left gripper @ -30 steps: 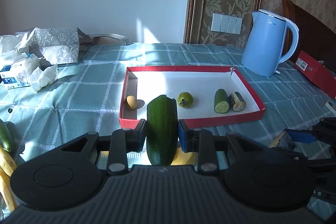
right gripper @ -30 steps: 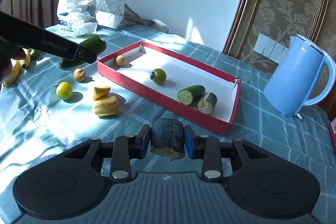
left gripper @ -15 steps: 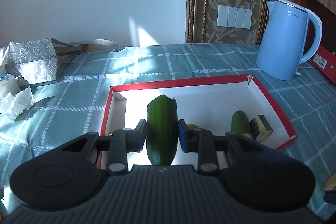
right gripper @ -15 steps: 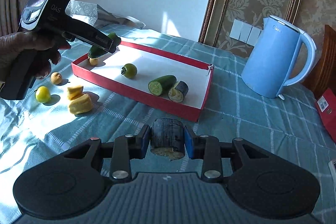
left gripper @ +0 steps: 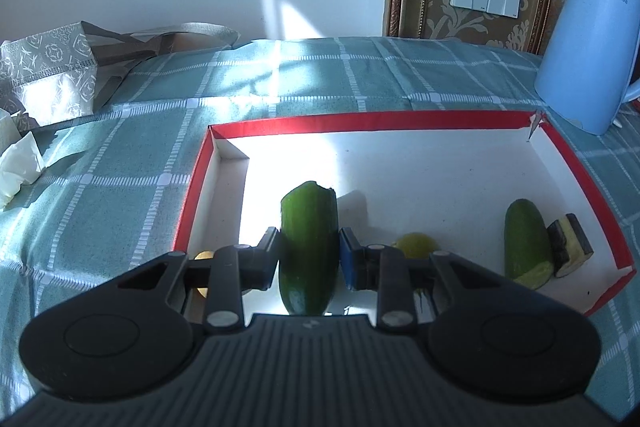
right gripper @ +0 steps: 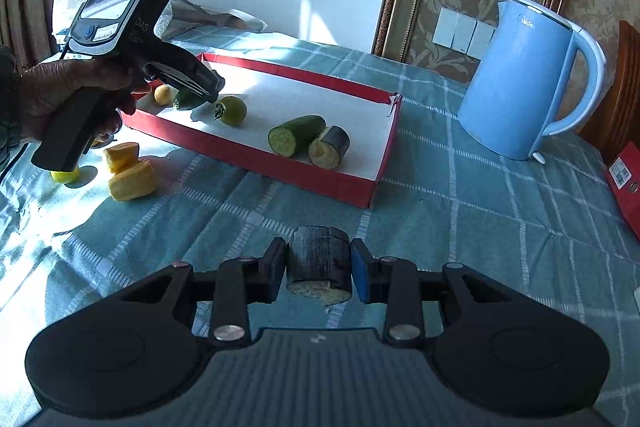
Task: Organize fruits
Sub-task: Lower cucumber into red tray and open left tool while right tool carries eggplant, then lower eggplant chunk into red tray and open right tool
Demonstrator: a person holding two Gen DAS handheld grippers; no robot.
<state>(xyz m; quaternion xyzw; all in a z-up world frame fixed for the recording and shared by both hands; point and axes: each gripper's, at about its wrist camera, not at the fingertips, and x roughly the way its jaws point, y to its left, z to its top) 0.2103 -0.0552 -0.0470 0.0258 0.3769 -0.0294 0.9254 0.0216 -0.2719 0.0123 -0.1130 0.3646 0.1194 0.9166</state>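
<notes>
My left gripper [left gripper: 309,259] is shut on a green cucumber piece [left gripper: 309,247] and hangs over the left part of the red-rimmed white tray [left gripper: 400,121]. In the tray lie a green tomato [left gripper: 414,245], a cucumber half [left gripper: 526,243], a dark eggplant piece [left gripper: 570,245] and a small yellow fruit [right gripper: 164,93]. My right gripper [right gripper: 319,269] is shut on a dark eggplant chunk [right gripper: 319,259] above the cloth, in front of the tray [right gripper: 320,183]. In the right wrist view the left gripper [right gripper: 208,95] holds the cucumber piece [right gripper: 188,101] low inside the tray's left end.
A blue kettle [right gripper: 524,83] stands right of the tray. Yellow fruit pieces [right gripper: 130,175] and a small yellow fruit [right gripper: 64,175] lie on the checked cloth left of the tray. A patterned bag [left gripper: 52,75] and tissues [left gripper: 20,163] sit at the far left, a red box [right gripper: 624,183] at the right edge.
The left gripper has carried the cucumber piece forward and down, from in front of the tray to over its left part. The right gripper has swung slightly; its eggplant chunk stays gripped.
</notes>
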